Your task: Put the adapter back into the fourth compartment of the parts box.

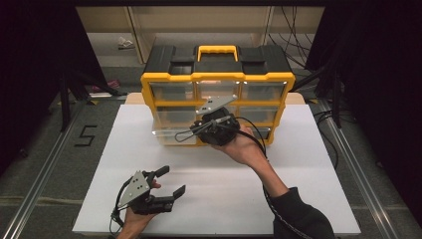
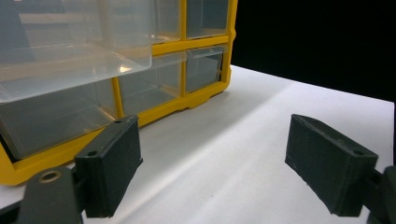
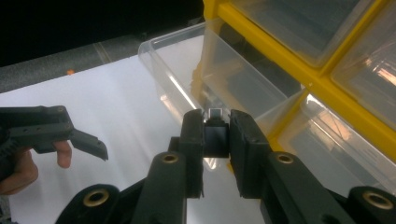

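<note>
A yellow organizer (image 1: 217,77) with clear drawers and a black lid stands at the back of the white board. Its lower left drawer (image 1: 168,133) is pulled out; the same clear drawer (image 3: 182,60) shows in the right gripper view. My right gripper (image 1: 197,130) hovers at that drawer's front. In its own view the right gripper (image 3: 216,116) is shut on a small dark block (image 3: 216,136) with a pale top edge. My left gripper (image 1: 172,180) rests low at the front left, open, with nothing between its jaws (image 2: 212,154).
The white board (image 1: 298,164) covers the table, with bare surface at the right and centre front. Metal rails (image 1: 47,164) run along both sides. A shelf and cables lie behind the organizer. The left gripper's fingers (image 3: 86,141) and a hand appear at the left of the right gripper view.
</note>
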`<state>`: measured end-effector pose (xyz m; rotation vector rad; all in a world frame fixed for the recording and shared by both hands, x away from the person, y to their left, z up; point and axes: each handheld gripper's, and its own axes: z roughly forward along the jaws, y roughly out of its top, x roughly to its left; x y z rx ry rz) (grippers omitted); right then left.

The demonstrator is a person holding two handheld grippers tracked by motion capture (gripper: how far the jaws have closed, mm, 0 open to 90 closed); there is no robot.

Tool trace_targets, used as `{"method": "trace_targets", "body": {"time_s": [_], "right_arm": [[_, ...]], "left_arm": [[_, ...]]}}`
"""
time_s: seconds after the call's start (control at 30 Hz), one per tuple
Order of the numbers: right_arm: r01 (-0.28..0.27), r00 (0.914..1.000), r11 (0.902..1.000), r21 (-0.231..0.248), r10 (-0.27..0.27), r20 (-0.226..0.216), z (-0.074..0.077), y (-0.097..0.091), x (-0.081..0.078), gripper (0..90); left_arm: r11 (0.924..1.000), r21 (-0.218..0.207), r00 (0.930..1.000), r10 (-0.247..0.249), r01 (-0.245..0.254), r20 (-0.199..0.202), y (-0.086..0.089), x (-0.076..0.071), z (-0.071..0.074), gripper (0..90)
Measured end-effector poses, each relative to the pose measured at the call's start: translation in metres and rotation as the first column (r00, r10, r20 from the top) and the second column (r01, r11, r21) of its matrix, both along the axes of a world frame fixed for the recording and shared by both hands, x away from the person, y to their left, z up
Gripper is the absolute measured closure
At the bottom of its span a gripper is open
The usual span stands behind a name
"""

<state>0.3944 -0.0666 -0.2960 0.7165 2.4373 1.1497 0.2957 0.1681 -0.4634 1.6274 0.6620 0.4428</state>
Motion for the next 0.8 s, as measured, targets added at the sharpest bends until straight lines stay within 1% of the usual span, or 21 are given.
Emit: {"method": "trace_targets", "body": {"time_s": [0.4,0.8], "right_arm": [[0.006,0.9999,1.0,0.004,-0.006,0.01,0.005,0.012,0.009,76.3],[0.014,0.9998,0.9999,0.009,-0.014,0.011,0.008,0.018,0.016,76.4]], "left_arm": [[1.0,-0.001,1.0,-0.001,0.001,0.003,0.001,0.0,0.0,17.8],[1.0,-0.004,1.0,0.0,0.0,0.005,0.001,0.0,0.0,17.8]]}}
